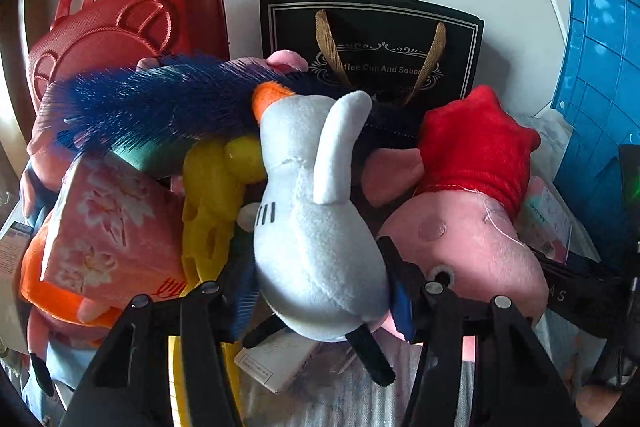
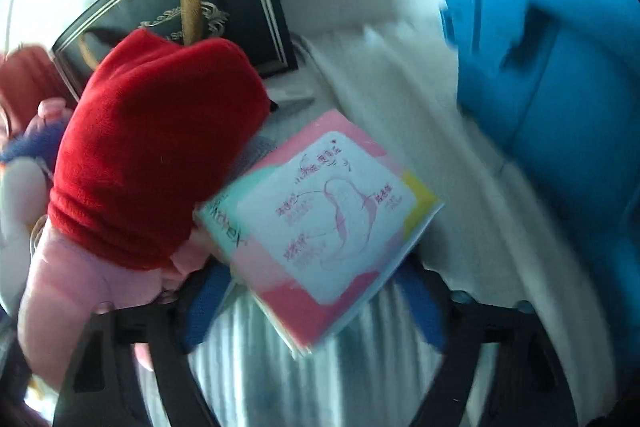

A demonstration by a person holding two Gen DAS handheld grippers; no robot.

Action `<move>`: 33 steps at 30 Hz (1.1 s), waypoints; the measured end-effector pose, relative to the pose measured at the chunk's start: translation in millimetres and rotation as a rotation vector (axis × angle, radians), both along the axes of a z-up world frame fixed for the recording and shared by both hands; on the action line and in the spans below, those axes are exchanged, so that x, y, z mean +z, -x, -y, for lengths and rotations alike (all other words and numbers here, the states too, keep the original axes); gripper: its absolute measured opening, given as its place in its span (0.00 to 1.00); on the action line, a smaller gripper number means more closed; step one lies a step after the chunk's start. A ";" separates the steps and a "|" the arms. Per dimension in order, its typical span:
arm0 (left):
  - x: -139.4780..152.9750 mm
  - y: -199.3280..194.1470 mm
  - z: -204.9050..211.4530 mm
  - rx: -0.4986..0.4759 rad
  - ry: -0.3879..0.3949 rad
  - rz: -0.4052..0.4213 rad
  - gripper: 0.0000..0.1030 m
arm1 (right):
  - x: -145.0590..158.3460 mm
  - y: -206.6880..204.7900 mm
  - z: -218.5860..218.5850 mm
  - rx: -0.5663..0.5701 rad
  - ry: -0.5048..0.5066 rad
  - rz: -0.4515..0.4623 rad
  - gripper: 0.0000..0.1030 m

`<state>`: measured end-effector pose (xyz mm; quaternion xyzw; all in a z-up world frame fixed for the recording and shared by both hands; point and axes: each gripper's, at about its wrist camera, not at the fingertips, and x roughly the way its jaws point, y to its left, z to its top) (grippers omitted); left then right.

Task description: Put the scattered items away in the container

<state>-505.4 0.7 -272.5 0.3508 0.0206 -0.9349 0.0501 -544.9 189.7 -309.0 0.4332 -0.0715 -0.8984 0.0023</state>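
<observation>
The left gripper [image 1: 320, 291] is clamped on the white plush bird [image 1: 316, 227], its pads pressing the body from both sides while the toy stands clear above the heap. Under and around it lie a pink tissue pack [image 1: 108, 227], a yellow toy [image 1: 212, 195], a blue brush [image 1: 160, 103] and a pink plush in a red dress [image 1: 468, 203]. The blue container [image 1: 596, 99] stands at the far right of this view.

In the blurred right-wrist view, the right gripper [image 2: 316, 291] has its 2 fingers either side of a pink packet [image 2: 320, 227]; they seem not yet pressed on it, though the smear makes that uncertain.

Done well, the left hand should lift the bird free of the brush bristles before swinging right to the container, keeping a firm squeeze since soft plush slips. The right should centre its pads on the packet's flat edges and close fully before lifting.
</observation>
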 end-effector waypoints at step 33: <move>46.0 -108.5 43.0 0.092 0.016 -0.052 0.53 | 48.6 -129.3 62.1 0.236 0.127 -0.074 0.52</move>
